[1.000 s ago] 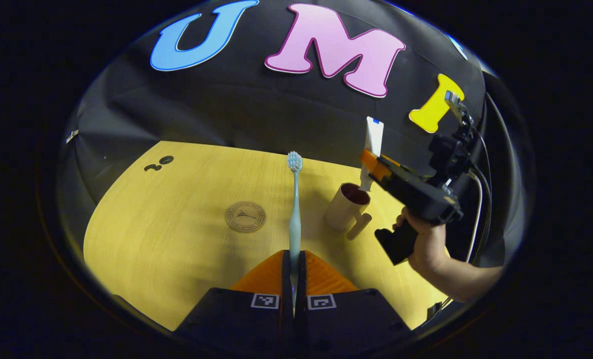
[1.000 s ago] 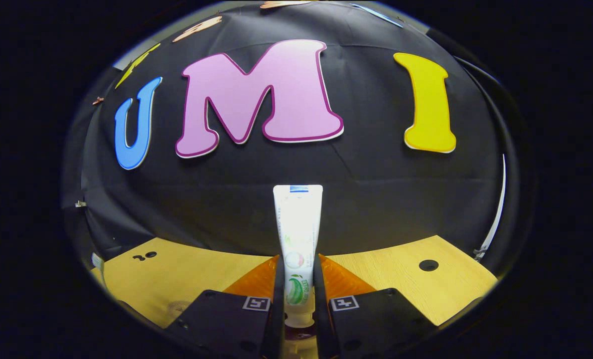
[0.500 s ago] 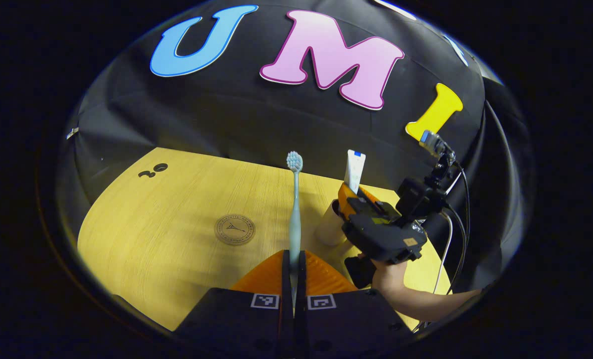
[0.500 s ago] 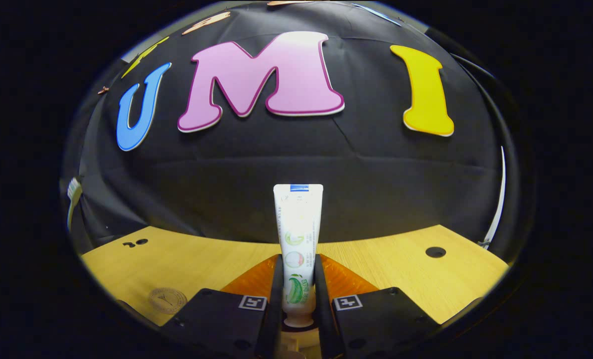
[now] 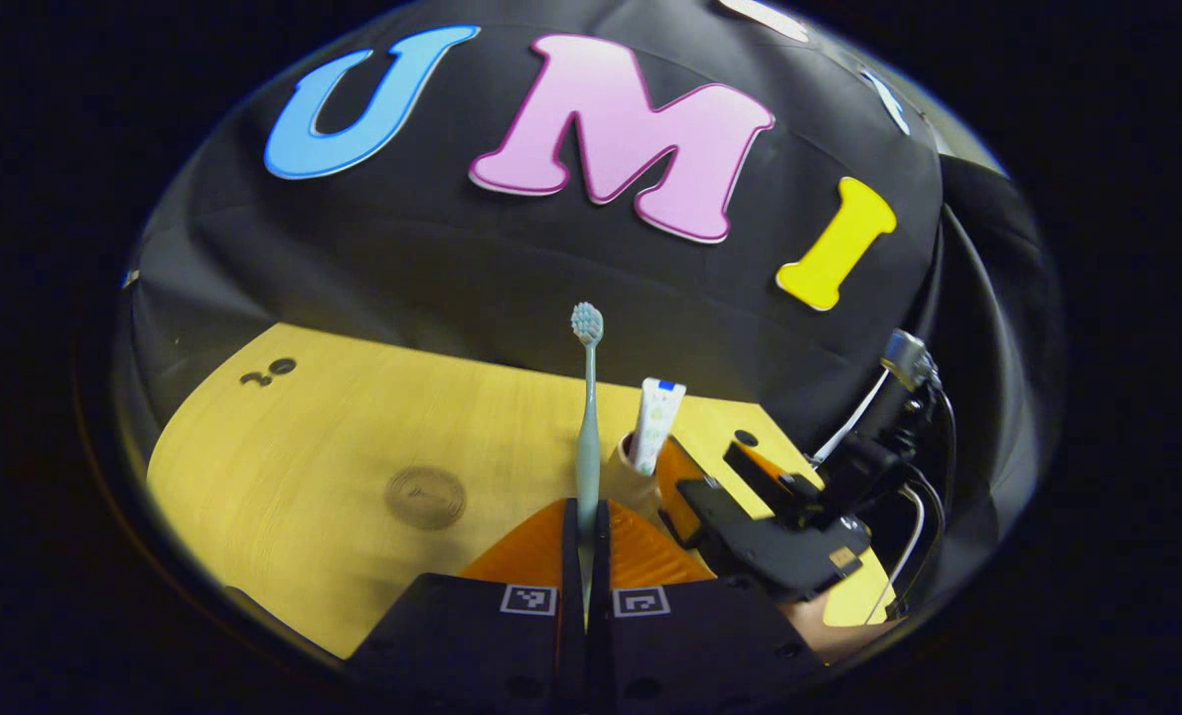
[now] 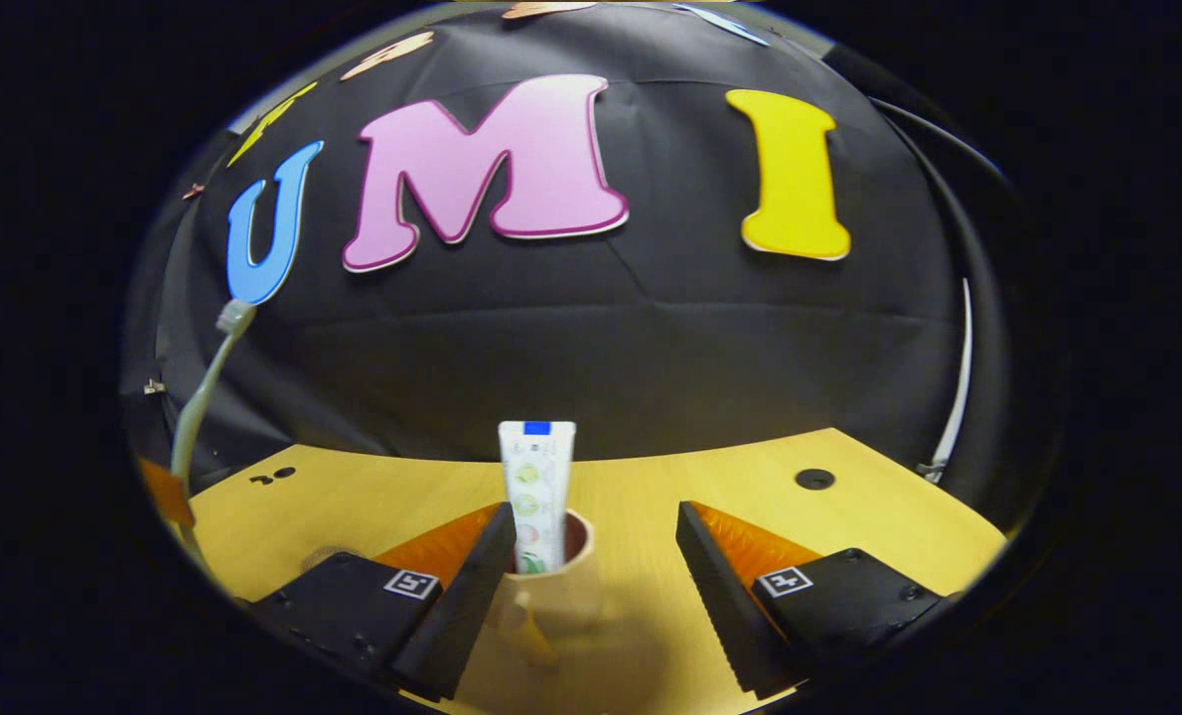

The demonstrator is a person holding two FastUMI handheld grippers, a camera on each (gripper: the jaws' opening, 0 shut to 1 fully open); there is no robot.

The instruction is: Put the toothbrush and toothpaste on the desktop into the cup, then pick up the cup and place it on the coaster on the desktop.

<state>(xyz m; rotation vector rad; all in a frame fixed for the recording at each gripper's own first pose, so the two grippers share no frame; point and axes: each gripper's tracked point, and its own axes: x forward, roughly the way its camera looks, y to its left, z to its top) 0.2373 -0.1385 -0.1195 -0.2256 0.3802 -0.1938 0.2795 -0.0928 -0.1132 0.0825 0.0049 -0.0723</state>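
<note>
A pale blue toothbrush (image 5: 587, 437) stands upright, head on top, with my left gripper (image 5: 586, 511) shut on the lower handle. Just right of it is the beige cup (image 5: 633, 487), with the white toothpaste tube (image 5: 657, 425) standing inside it. In the right gripper view my right gripper (image 6: 591, 521) is open, a finger on each side of the cup (image 6: 561, 591), touching neither cup nor toothpaste tube (image 6: 536, 487). The cup's handle points at the camera. The round brown coaster (image 5: 425, 497) lies on the table to the left of the cup. The toothbrush (image 6: 199, 397) shows at far left.
The yellow wooden table (image 5: 303, 437) has small dark holes at its far left (image 5: 268, 372) and one at its far right (image 6: 814, 479). In the left gripper view the right gripper (image 5: 720, 477) and its cables (image 5: 909, 516) sit close on the right. The black cloth wall stands behind.
My right gripper lowered the toothpaste into the cup and opened, letting it go. My left gripper carried the toothbrush rightward, closer to the cup.
</note>
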